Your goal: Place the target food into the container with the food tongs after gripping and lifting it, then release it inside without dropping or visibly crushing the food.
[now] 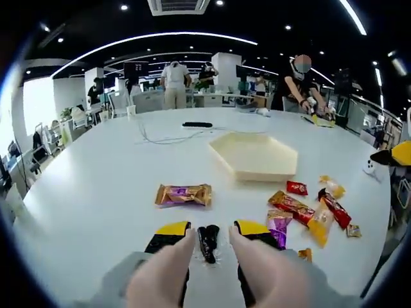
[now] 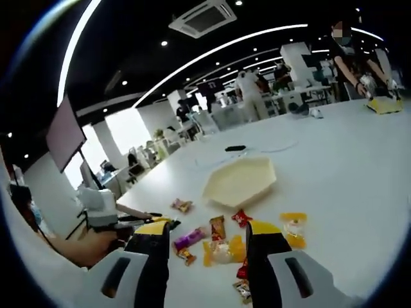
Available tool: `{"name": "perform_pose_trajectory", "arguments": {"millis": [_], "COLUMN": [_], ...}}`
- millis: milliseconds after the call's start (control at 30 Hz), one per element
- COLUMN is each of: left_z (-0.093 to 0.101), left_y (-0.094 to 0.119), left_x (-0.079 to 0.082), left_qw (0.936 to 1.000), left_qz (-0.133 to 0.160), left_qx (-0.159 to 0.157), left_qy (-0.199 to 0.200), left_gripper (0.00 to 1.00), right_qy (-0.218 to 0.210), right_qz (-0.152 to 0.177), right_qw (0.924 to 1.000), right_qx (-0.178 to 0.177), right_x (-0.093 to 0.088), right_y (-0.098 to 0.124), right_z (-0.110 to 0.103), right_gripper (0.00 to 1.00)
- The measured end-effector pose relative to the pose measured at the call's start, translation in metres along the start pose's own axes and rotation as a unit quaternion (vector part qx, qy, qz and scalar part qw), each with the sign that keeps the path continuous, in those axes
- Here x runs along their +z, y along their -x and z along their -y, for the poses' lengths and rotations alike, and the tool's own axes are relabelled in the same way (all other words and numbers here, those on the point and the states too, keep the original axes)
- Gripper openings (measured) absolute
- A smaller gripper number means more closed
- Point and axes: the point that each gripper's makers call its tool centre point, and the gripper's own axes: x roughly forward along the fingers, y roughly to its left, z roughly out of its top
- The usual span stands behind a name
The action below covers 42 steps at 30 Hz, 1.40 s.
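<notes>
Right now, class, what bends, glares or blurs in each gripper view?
Left gripper view: fisheye curves the white table edge and ceiling light strips; the foreground fingers look soft. Right gripper view: the horizon tilts, the window blows out, and the snacks are slightly blurred.

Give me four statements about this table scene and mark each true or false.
1. The tray holds no snacks. True.
2. A dark snack lies between the left gripper's jaws. True.
3. The gold snack lies inside the tray. False: it lies on the table, apart from the tray.
4. The right gripper is shut on a snack. False: its jaws stand open, holding nothing.
</notes>
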Motion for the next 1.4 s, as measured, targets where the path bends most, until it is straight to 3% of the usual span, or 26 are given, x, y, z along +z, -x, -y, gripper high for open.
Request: {"name": "perform_pose_trajectory", "arguments": {"millis": [433,733,967,1067,1400], "left_z": [0.0,-0.002,-0.017,-0.021,-0.019], "left_y": [-0.014,-0.019,-0.017,-0.016,-0.008], "left_x": [-0.007,-0.006,-0.004,-0.004,-0.005], "left_qw": [0.9993,0.9993,0.9984,0.9986,0.9995], "left_qz": [-0.029,-0.021,-0.011,-0.004,-0.013], "left_qx": [0.021,0.025,0.053,0.053,0.027], "left_qy": [-0.006,-0.016,-0.018,0.003,-0.011], "left_gripper": [0.26,0.25,0.21,0.18,0.15], "right_qy": [0.005,-0.017,-0.009,0.005,-0.015], "right_qz": [-0.005,-0.009,-0.03,-0.04,-0.037], "right_qw": [0.9999,0.9998,0.9991,0.9985,0.9987], "right_qx": [-0.011,-0.005,0.027,0.037,0.033], "right_x": [-0.007,-0.012,-0.011,-0.013,-0.018], "right_y": [0.009,0.008,-0.007,-0.012,-0.007], "right_z": [0.0,-0.005,-0.016,-0.019,-0.013], "right_gripper": [0.47,0.45,0.42,0.39,0.38]}}
